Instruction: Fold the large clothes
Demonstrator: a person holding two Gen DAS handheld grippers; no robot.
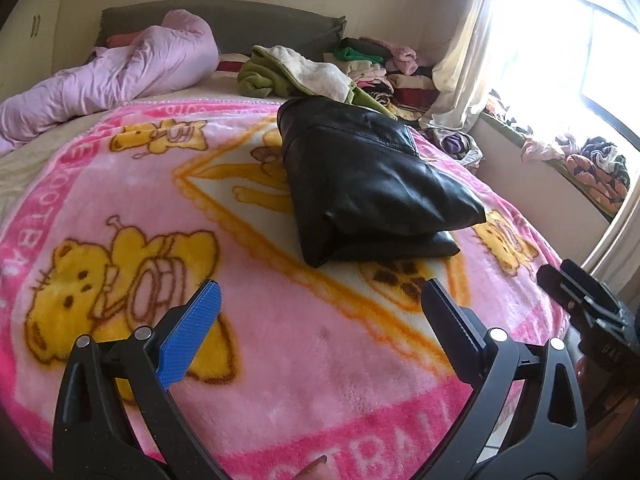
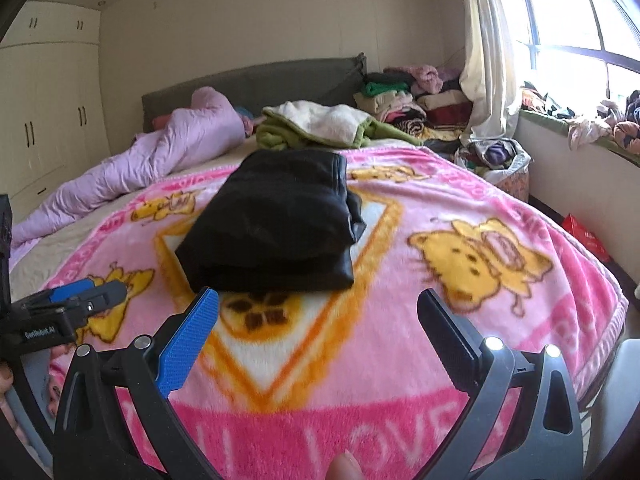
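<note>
A black leather garment (image 1: 372, 178) lies folded into a thick rectangle on the pink bear-print blanket (image 1: 260, 320); it also shows in the right wrist view (image 2: 276, 220). My left gripper (image 1: 322, 292) is open and empty, hovering above the blanket short of the garment. My right gripper (image 2: 318, 302) is open and empty, just short of the garment's near edge. The right gripper shows at the right edge of the left wrist view (image 1: 580, 296). The left gripper shows at the left edge of the right wrist view (image 2: 76, 304).
A crumpled lilac duvet (image 1: 120, 76) lies at the bed's far left. A green-and-cream blanket (image 1: 296, 70) and stacks of folded clothes (image 1: 384, 68) sit by the dark headboard (image 1: 240, 24). A curtain (image 1: 464, 60) and cluttered window ledge (image 1: 580, 164) are on the right. Wardrobes (image 2: 44, 120) stand on the left.
</note>
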